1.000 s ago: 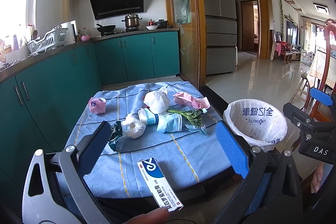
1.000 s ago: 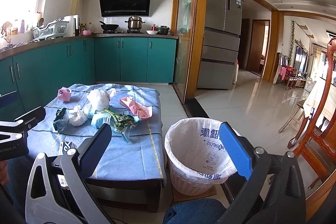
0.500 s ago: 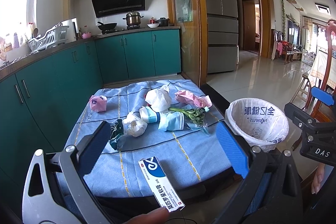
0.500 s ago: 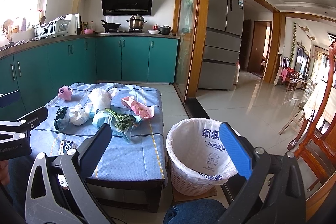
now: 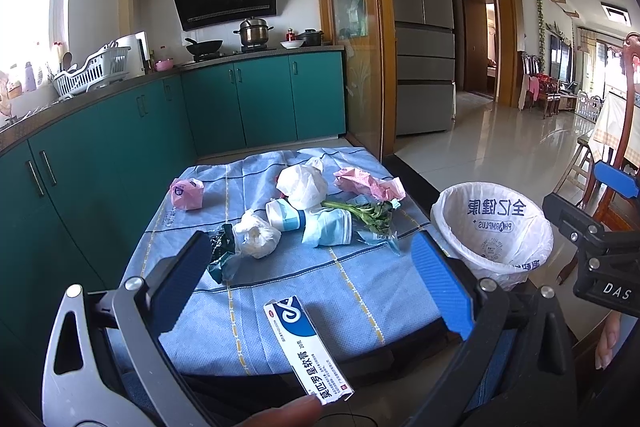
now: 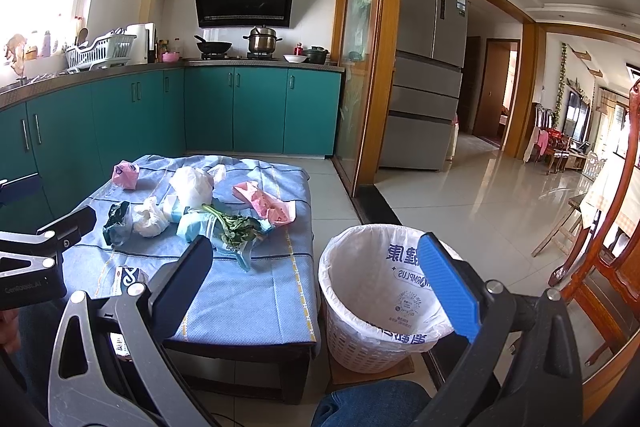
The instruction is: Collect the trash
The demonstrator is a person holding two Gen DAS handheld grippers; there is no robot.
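Trash lies on a low table with a blue cloth (image 5: 360, 287): a white-and-blue ointment box (image 5: 306, 343) at the near edge, crumpled white bags (image 5: 302, 185), pink wrappers (image 5: 368, 183), a green vegetable stalk (image 5: 360, 213), a dark green wrapper (image 5: 220, 247). A white bin with a liner (image 6: 380, 291) stands on the floor right of the table. My left gripper (image 5: 312, 283) is open and empty above the table's near edge, over the box. My right gripper (image 6: 320, 287) is open and empty, near the bin and the table's right corner.
Teal kitchen cabinets (image 5: 120, 147) run along the left and back. A grey fridge (image 6: 428, 67) and a wooden door frame (image 6: 376, 67) stand behind the table. A wooden chair (image 6: 612, 267) is at the right. Tiled floor (image 6: 480, 203) opens to the right.
Both views have shifted slightly; the grippers have drifted a little nearer the table. Both stay open and empty, and the trash has not moved.
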